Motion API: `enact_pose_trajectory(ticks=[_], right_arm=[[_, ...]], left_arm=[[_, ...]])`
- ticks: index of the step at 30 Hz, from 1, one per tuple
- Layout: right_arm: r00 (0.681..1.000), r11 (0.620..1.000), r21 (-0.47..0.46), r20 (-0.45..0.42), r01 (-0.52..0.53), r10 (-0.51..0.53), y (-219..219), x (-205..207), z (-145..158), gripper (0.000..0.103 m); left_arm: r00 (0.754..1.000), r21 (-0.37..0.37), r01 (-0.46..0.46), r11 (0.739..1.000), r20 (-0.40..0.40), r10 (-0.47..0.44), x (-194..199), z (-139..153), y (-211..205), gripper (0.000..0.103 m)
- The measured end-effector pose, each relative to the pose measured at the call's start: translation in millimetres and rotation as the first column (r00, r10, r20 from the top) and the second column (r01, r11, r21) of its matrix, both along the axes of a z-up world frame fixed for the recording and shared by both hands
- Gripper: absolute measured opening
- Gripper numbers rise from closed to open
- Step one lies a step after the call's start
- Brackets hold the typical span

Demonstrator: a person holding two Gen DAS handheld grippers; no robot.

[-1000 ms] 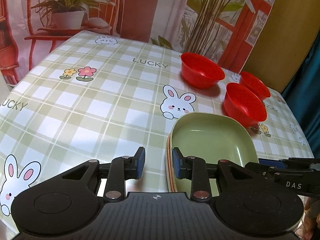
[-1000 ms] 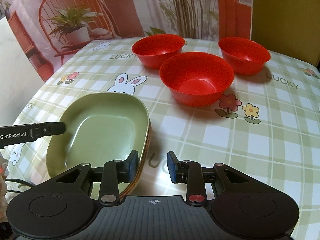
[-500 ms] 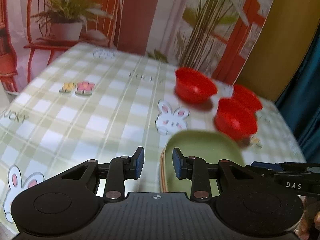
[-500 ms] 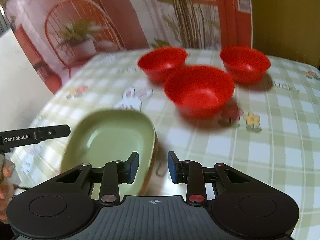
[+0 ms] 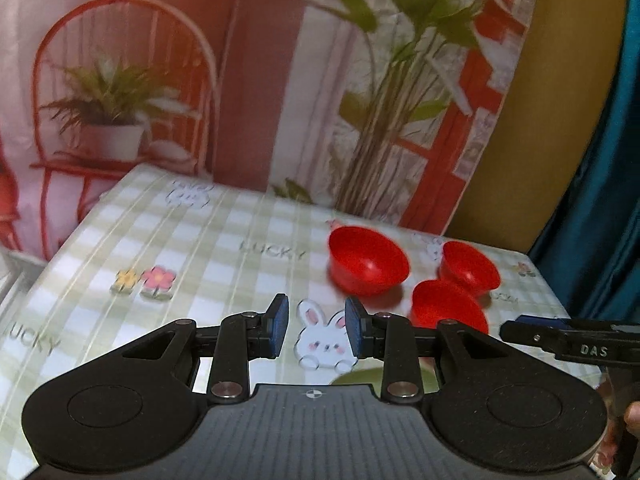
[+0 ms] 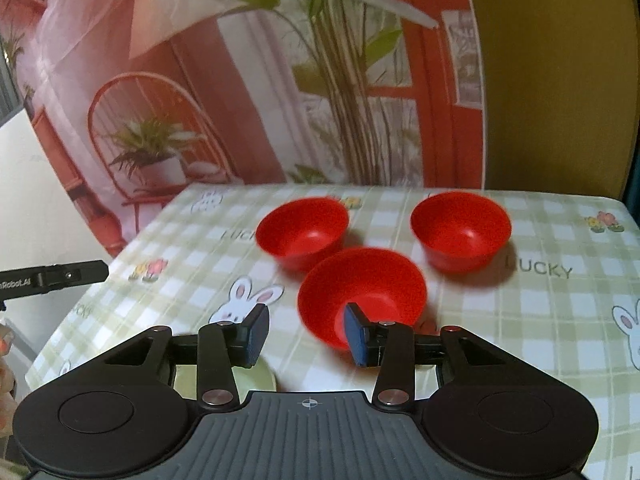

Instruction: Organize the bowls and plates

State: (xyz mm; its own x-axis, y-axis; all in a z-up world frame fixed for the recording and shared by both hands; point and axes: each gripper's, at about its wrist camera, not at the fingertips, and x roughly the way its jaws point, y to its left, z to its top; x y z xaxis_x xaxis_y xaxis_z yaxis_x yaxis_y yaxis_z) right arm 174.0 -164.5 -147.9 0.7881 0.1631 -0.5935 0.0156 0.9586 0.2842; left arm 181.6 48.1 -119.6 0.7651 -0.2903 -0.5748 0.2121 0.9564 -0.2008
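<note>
Your right tongs [image 6: 304,334] were opening with nothing between them; your left tongs [image 5: 312,330] stood apart and empty. The three red bowls [image 6: 362,292] sat close together on the worktop [image 6: 540,320], so you could knock a neighbour while gripping one. The green plate [image 6: 256,376] lay nearly hidden below. The cloth read "LUCKY"; the tools read "DAS" and "Robot.AI".

Soft indoor light, motion blur, fisheye-bent edges.

The three red bowls [image 6: 362,294] look like smooth, slightly glossy plastic. The checked tablecloth [image 6: 540,320] has a smooth, faintly shiny, wipeable finish, and the right gripper [image 6: 306,334] is matt black plastic with blue pads.
</note>
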Motion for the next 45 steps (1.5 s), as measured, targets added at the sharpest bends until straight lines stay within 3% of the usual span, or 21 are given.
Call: enact_pose_trajectory(ticks=[10,17,31,45], right_arm=[[0.999,0.999,0.012,0.032,-0.039,0.038,-9,23,8,0.047],[0.999,0.999,-0.021,0.022,-0.042,0.042,-16,50,8,0.046],[0.998,0.999,-0.030,-0.058,-0.040,0.038,-26,137,-23,0.027],[0.988,0.999,0.039,-0.152,-0.019,0.025,-31,188,-61,0.021]], left_arm=[[0.999,0.005,0.047,0.999,0.026,-0.047,30,4,-26,0.033],[0.996,0.015,0.080,0.997,0.026,-0.080,54,-1,-37,0.033],[0.994,-0.048,0.059,0.997,-0.089,-0.063,133,-47,-43,0.032],[0.977,-0.065,0.069,0.996,-0.198,-0.081,172,-88,-57,0.029]])
